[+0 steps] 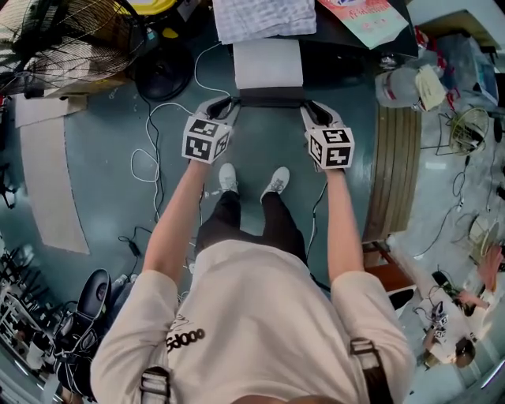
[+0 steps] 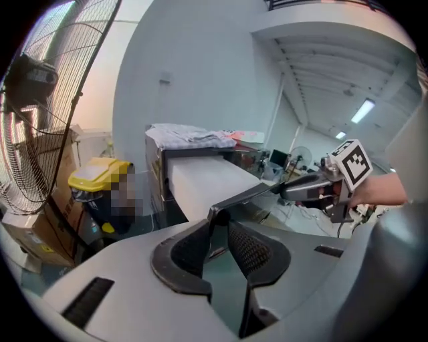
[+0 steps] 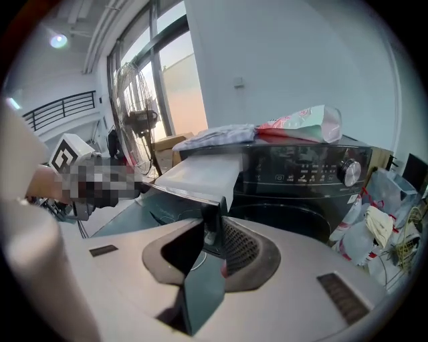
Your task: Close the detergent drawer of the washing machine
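The detergent drawer (image 1: 268, 63) is a long white tray that sticks far out of the dark washing machine (image 3: 301, 175). Its dark front panel (image 1: 272, 98) runs between my two grippers. My left gripper (image 1: 230, 103) is shut on the panel's left end, and in the left gripper view that corner (image 2: 219, 212) sits between the pads. The right gripper (image 1: 309, 106) is shut on the other end, which shows between its jaws (image 3: 212, 217) in the right gripper view. Both ends are held level above the floor.
A folded cloth (image 1: 264, 17) and a pink bag (image 3: 301, 123) lie on top of the machine. A standing fan (image 2: 33, 133) and a yellow-lidded bin (image 2: 100, 179) are to the left. Cables (image 1: 150, 158) trail on the floor, and a slatted wooden panel (image 1: 394, 166) and bags (image 3: 384, 227) lie to the right.
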{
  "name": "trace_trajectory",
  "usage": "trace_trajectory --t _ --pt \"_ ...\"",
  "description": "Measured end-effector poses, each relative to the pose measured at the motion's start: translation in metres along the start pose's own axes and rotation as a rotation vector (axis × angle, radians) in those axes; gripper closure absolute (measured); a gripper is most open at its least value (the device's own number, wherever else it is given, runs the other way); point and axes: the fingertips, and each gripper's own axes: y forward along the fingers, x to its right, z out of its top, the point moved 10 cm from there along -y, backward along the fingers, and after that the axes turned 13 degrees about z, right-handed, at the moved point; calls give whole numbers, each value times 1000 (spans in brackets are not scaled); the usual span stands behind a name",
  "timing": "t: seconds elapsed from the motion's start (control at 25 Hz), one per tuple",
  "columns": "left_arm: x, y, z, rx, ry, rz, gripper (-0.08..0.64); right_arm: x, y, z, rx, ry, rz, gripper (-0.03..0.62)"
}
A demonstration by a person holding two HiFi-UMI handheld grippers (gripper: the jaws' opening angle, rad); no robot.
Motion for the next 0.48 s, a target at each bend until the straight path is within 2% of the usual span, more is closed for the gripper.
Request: trace_trajectory --t 0.16,0.48 --pt "-13 11 11 -37 -25 11 468 5 14 11 -23 -16 1 515" --pt "-26 29 27 13 -61 11 468 24 28 32 22 -17 -17 515"
